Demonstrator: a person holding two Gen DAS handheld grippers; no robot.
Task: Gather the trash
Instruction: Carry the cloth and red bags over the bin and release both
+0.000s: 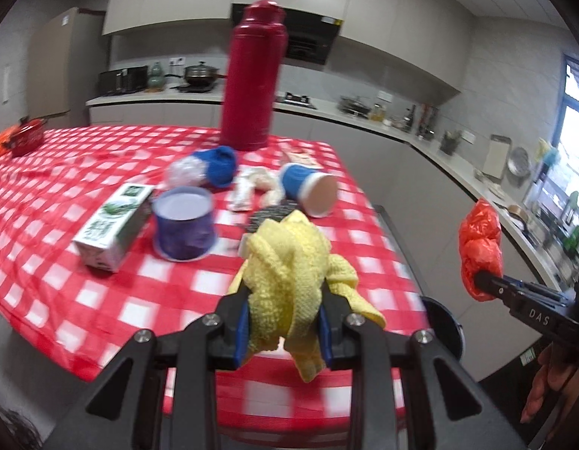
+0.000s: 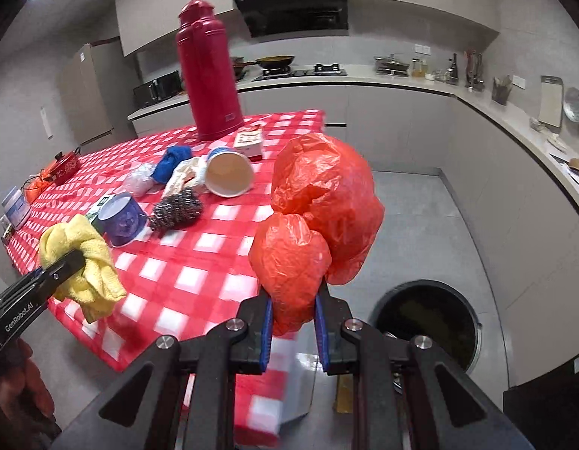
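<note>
My left gripper [image 1: 285,300] is shut on a crumpled yellow cloth [image 1: 289,258] and holds it above the near edge of the red-checked table [image 1: 101,300]; the cloth also shows in the right wrist view [image 2: 79,258]. My right gripper [image 2: 293,307] is shut on a crumpled orange plastic bag [image 2: 319,217], held off the table's right edge above the floor; the bag also shows in the left wrist view [image 1: 480,247]. A black round trash bin [image 2: 428,322] stands on the floor below and to the right of the bag.
On the table lie a tipped blue paper cup [image 2: 229,174], a purple tub [image 2: 122,219], a steel scourer [image 2: 176,208], a blue cloth [image 2: 173,163], crumpled tissue [image 2: 184,178], a green-white carton [image 1: 113,228], a small red-white box [image 2: 250,142] and a tall red thermos [image 2: 206,75]. Kitchen counters run behind.
</note>
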